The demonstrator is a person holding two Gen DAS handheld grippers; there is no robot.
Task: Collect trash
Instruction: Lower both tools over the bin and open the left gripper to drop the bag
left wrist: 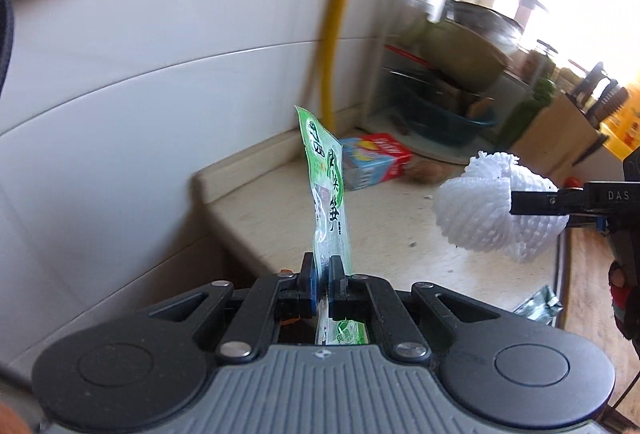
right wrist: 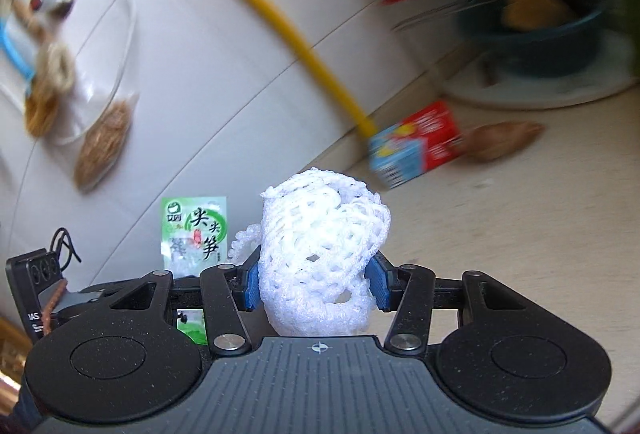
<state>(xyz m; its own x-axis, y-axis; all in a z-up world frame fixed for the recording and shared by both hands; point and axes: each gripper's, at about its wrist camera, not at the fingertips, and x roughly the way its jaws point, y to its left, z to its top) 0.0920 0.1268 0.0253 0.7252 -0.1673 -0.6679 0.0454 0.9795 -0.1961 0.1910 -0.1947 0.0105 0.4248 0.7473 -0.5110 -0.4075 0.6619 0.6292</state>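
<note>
The left gripper (left wrist: 322, 276) had its 2 blue-padded fingers (left wrist: 307, 286) pressed almost together on a green and clear snack wrapper (left wrist: 326, 190), which stood upright out of the grip above the corner of the beige countertop (left wrist: 400, 234). The wrapper showed a white logo patch near its top and large black Chinese characters, "尖尖笋" as read in the right wrist view, with a small red seal beside them; smaller print was too fine to make out.

The right gripper (right wrist: 316, 282) held a crumpled white foam fruit net (right wrist: 320, 254) between its 2 blue pads (right wrist: 251, 284), the fingers narrowed onto the net and partly sunk into it. In the left wrist view the same net (left wrist: 492, 202) hung in the air over the countertop to the right of the wrapper, clamped by a black finger with the letters "DAS" (left wrist: 618, 195) printed on the body behind it.

Farther back on the countertop, near the white tiled wall (left wrist: 160, 54), lay a red and blue carton (left wrist: 376, 158) whose lettering was blurred past reading, with a brown lump (left wrist: 426, 172) just beside it. A yellow pipe (left wrist: 338, 14) ran down the wall behind the carton. A metal rack (left wrist: 460, 34) held pots and a teal basin (left wrist: 448, 122). A knife block (left wrist: 560, 134) stood at the right. A torn green scrap (left wrist: 538, 304) lay at the countertop's near edge.
</note>
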